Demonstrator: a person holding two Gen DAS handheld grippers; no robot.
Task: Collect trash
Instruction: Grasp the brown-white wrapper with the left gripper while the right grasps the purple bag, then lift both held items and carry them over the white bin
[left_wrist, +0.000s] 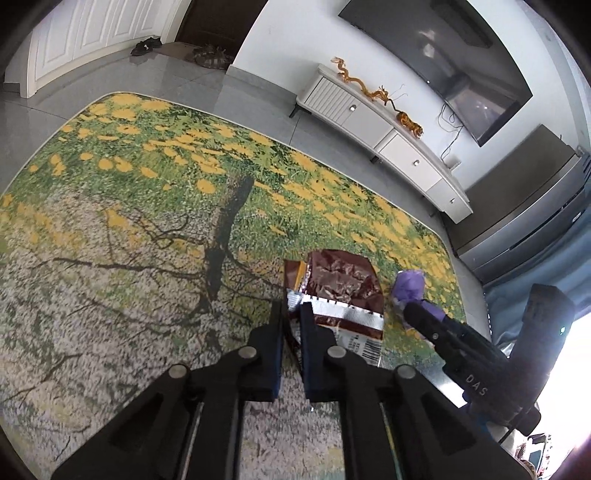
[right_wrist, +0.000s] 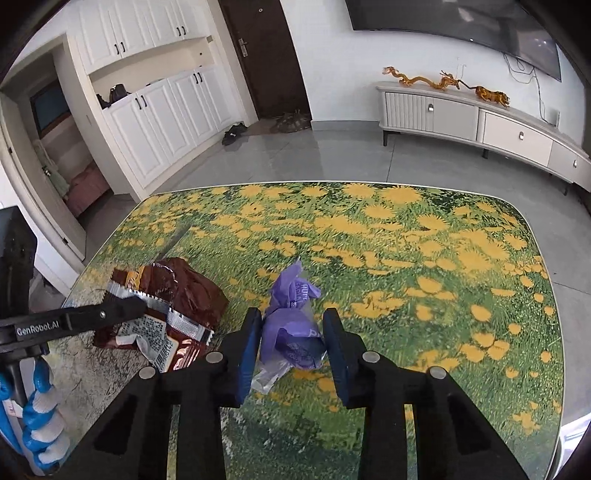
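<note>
A crumpled brown foil snack wrapper (left_wrist: 341, 286) lies on the flower-print table (left_wrist: 147, 206). My left gripper (left_wrist: 291, 314) is shut on its silver torn edge. In the right wrist view the wrapper (right_wrist: 184, 295) lies at the left with the left gripper (right_wrist: 122, 308) on it. A crumpled purple plastic wrapper (right_wrist: 291, 325) lies between the fingers of my right gripper (right_wrist: 291, 325), which is open around it without squeezing. The purple wrapper (left_wrist: 408, 286) and the right gripper (left_wrist: 415, 312) show at the right of the left wrist view.
The table edge (right_wrist: 332, 181) runs along the far side, with grey tiled floor beyond. A white TV cabinet (right_wrist: 480, 122) with amber dragon figures stands against the far wall under a television. White cupboards (right_wrist: 159, 110) and a dark door stand at the left.
</note>
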